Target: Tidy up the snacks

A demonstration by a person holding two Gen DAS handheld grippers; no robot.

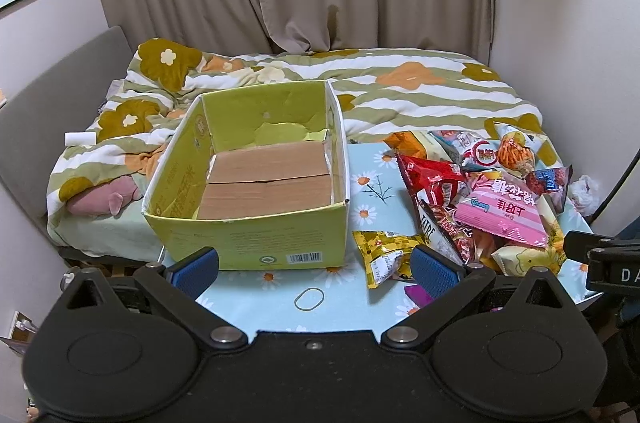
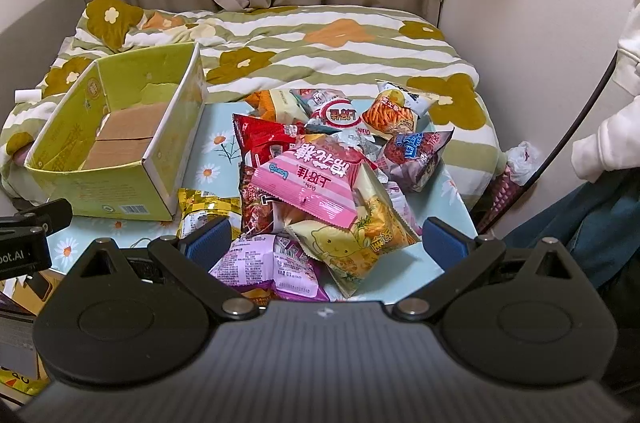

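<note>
Open yellow-green cardboard box stood upright on the table's left side, only brown flaps showing inside, heap of snack packets lay just right of it, pink packet uppermost, yellow packet apart from the heap near the box's front corner.

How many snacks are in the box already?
None yet. The green box shows only its bare cardboard bottom, so nothing looks done. Nothing is in hand either: the left gripper and right gripper are both open and hold nothing. All the work is left: the snack pile lies on the table beside the box, with a yellow packet apart from it.
</note>
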